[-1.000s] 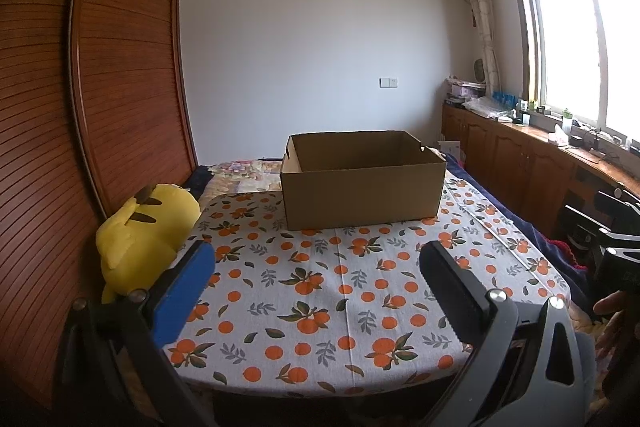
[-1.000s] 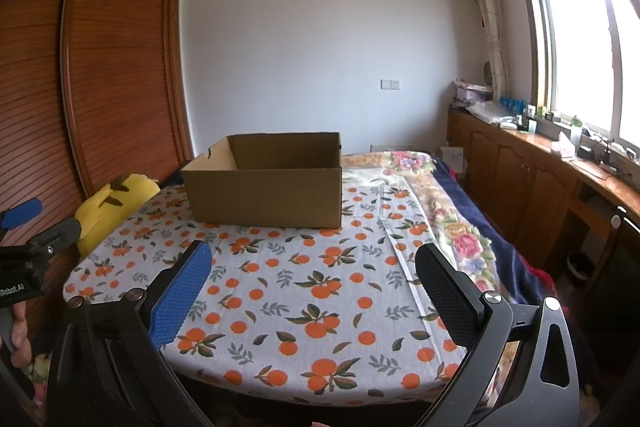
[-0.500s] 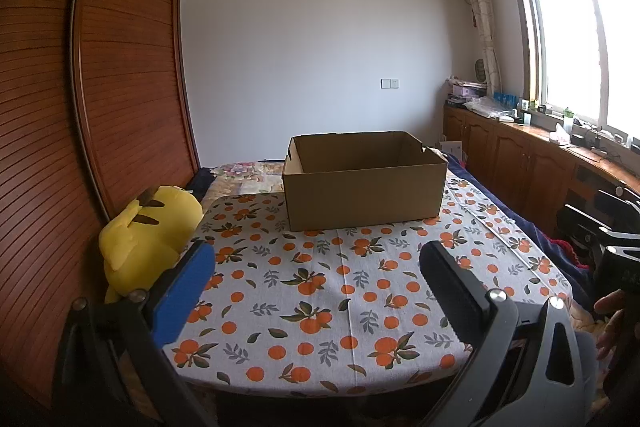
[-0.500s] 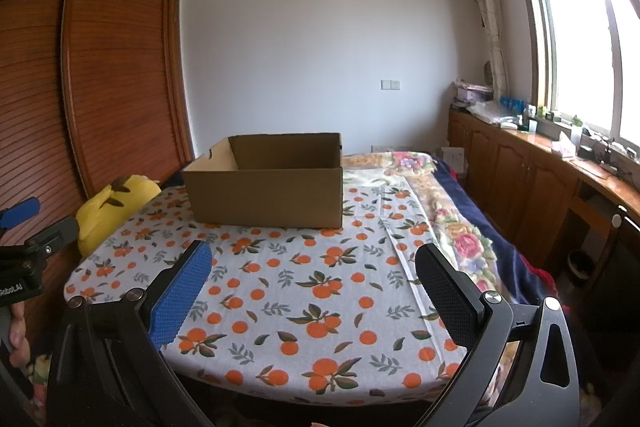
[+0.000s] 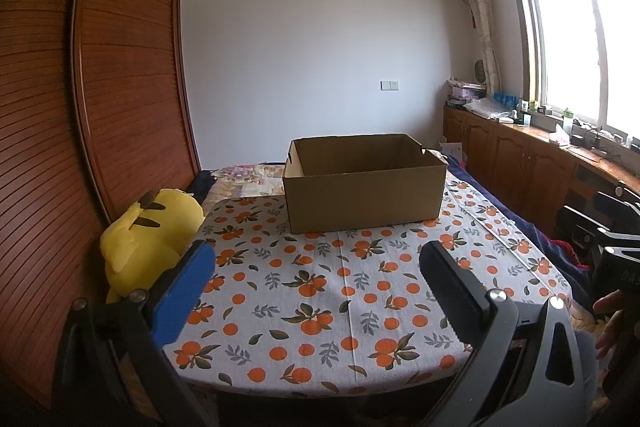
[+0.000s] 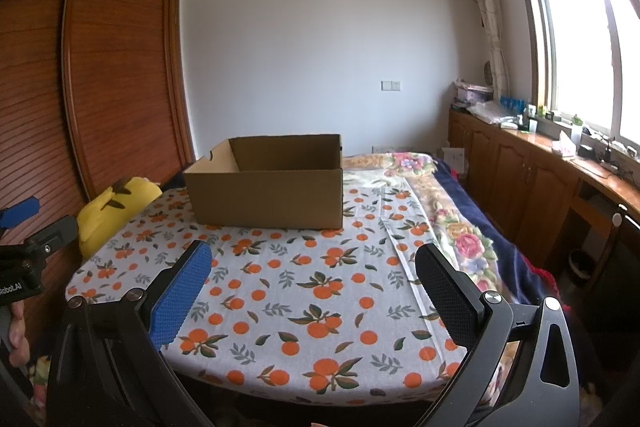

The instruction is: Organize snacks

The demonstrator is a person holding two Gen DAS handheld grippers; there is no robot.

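Note:
An open brown cardboard box (image 5: 364,187) (image 6: 266,183) stands at the far end of a table covered with an orange-fruit cloth (image 5: 320,291) (image 6: 320,283). No snacks show in either view, and the box's floor is hidden by its front wall. My left gripper (image 5: 316,267) is open, held near the table's front edge with nothing between its fingers. My right gripper (image 6: 314,265) is open too, over the table's near right part and holding nothing. The left gripper's body (image 6: 28,263) shows at the left edge of the right wrist view.
A yellow plush toy (image 5: 148,243) (image 6: 114,211) leans at the table's left side against a wooden wardrobe (image 5: 100,107). A bed with a floral quilt (image 6: 444,223) runs along the right. Wooden cabinets (image 5: 520,163) line the window wall. A hand (image 5: 610,315) shows at the right edge.
Both views have tilted upward slightly, so the box and table sit a little lower in frame. Neither gripper's jaws have moved.

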